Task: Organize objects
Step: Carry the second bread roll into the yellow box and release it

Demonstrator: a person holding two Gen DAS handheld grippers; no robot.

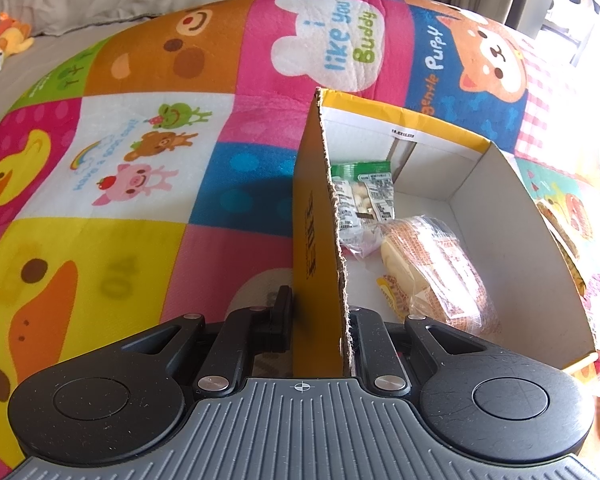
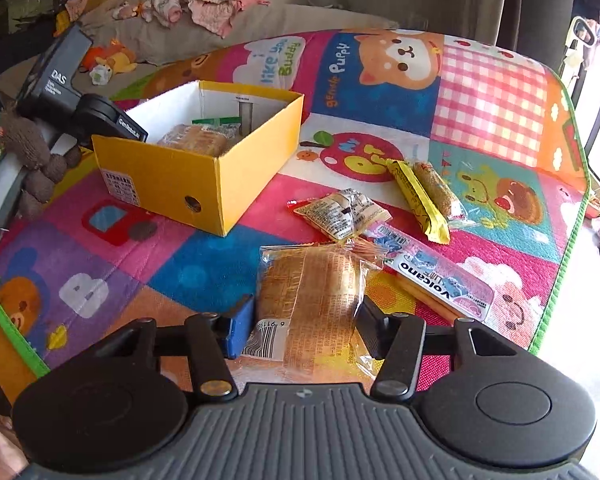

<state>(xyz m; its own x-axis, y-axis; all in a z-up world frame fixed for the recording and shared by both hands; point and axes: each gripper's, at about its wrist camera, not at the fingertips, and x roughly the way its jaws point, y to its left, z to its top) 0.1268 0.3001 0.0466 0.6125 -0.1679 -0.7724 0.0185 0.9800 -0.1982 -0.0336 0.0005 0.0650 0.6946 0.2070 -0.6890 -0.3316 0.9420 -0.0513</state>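
A yellow cardboard box point(image 1: 312, 240) stands on the colourful play mat point(image 1: 140, 160). My left gripper point(image 1: 320, 320) is shut on the box's near side wall, one finger outside and one inside. Inside the box lie a green snack packet point(image 1: 364, 192) and a wrapped bread point(image 1: 432, 268). In the right wrist view the box point(image 2: 172, 176) stands at the left. My right gripper point(image 2: 306, 328) is shut on another clear-wrapped bread packet point(image 2: 312, 292) that lies on the mat, its fingers pressing both sides.
Loose snacks lie right of the box: a tan packet point(image 2: 340, 216), a yellow bar point(image 2: 420, 200), a brown stick point(image 2: 436, 188) and a pink Volcano packet point(image 2: 440, 276). A grey sofa point(image 2: 220, 44) with clothes and plush toys borders the mat behind. The mat's green edge point(image 2: 556, 280) runs along the right.
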